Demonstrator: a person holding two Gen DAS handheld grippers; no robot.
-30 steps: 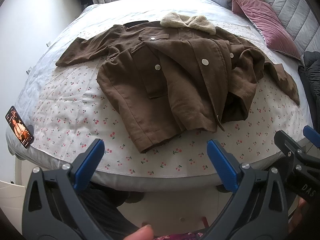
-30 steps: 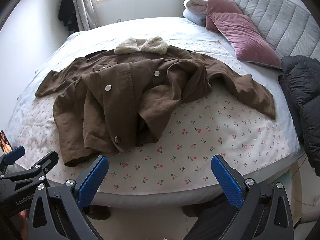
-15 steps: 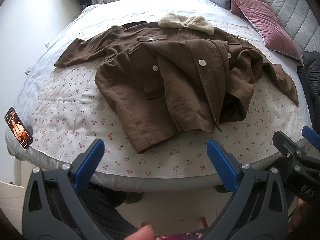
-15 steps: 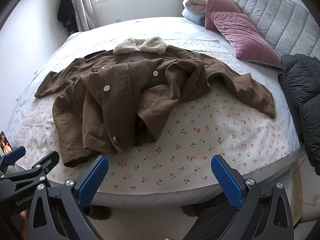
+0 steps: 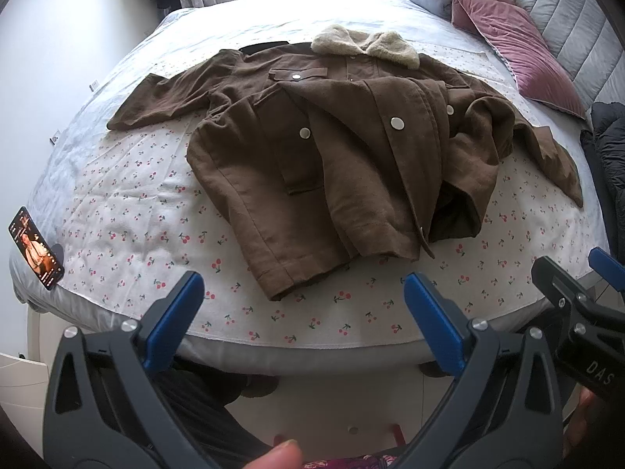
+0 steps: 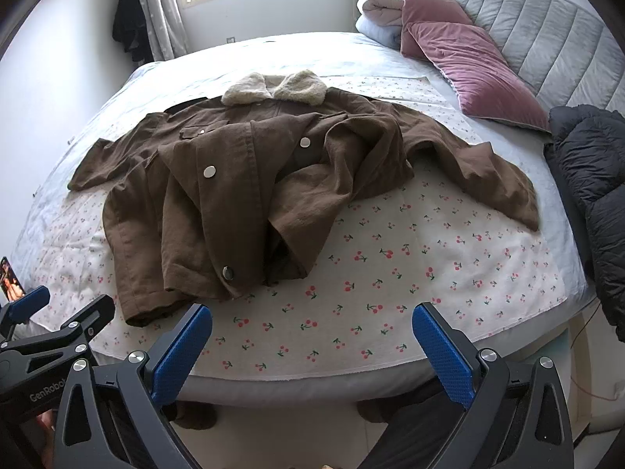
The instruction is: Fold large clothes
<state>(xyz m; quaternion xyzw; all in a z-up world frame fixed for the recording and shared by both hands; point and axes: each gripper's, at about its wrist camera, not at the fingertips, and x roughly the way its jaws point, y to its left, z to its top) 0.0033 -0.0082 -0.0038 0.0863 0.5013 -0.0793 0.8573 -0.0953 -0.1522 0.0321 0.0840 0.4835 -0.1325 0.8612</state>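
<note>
A brown jacket (image 5: 343,148) with a cream fleece collar (image 5: 367,45) lies rumpled on the bed, front up, sleeves spread to both sides. It also shows in the right wrist view (image 6: 250,187). My left gripper (image 5: 304,312) is open and empty, off the bed's near edge, short of the jacket's hem. My right gripper (image 6: 312,346) is open and empty, also off the near edge, facing the bare sheet right of the hem. The right gripper shows at the left view's right edge (image 5: 578,293).
The bed has a cherry-print sheet (image 6: 390,273). Pink pillows (image 6: 468,62) and a grey headboard (image 6: 554,47) are at far right. A black puffer coat (image 6: 593,187) hangs at the right edge. A phone (image 5: 36,248) lies at the near left corner.
Both grippers have edged slightly toward the bed. The jacket has not moved. Both stay open.
</note>
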